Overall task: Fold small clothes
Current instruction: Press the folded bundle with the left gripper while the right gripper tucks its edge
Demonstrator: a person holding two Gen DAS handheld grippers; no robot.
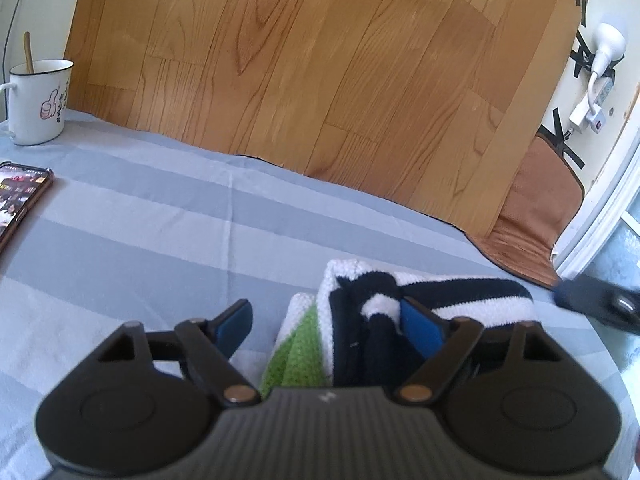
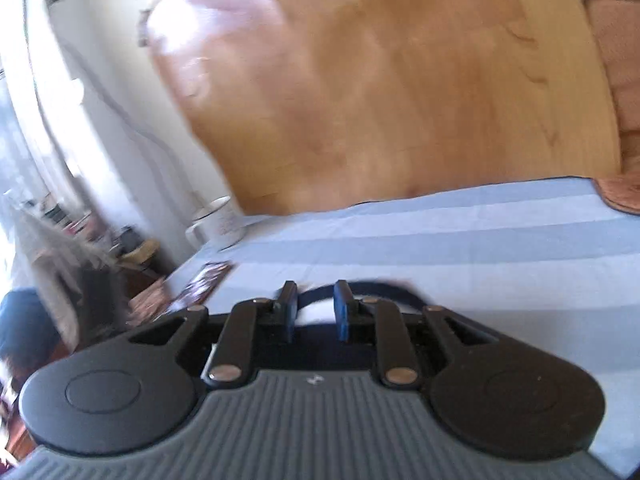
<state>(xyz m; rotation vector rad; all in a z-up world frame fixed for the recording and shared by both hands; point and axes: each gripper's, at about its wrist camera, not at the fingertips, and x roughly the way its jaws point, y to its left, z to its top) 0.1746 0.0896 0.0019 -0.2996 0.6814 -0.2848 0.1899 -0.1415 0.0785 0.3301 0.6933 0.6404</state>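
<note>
A small knitted garment (image 1: 424,296) with black, white and green stripes lies bunched on the blue-grey striped cloth (image 1: 160,216). My left gripper (image 1: 328,324) is open, its jaws wide apart over the near end of the garment, with the right pad against the knit. In the left wrist view the right gripper shows as a dark blurred shape (image 1: 600,296) at the far right edge of the garment. In the blurred right wrist view my right gripper (image 2: 316,314) has its jaws close together with a gap between them, and a dark and white part of the garment (image 2: 360,292) shows just beyond them.
A white enamel mug (image 1: 38,100) with a stick in it stands at the back left; it also shows in the right wrist view (image 2: 218,220). A phone (image 1: 20,200) lies at the left edge. A wood-pattern board (image 1: 320,80) leans behind the table. A brown mat (image 1: 532,216) is at the back right.
</note>
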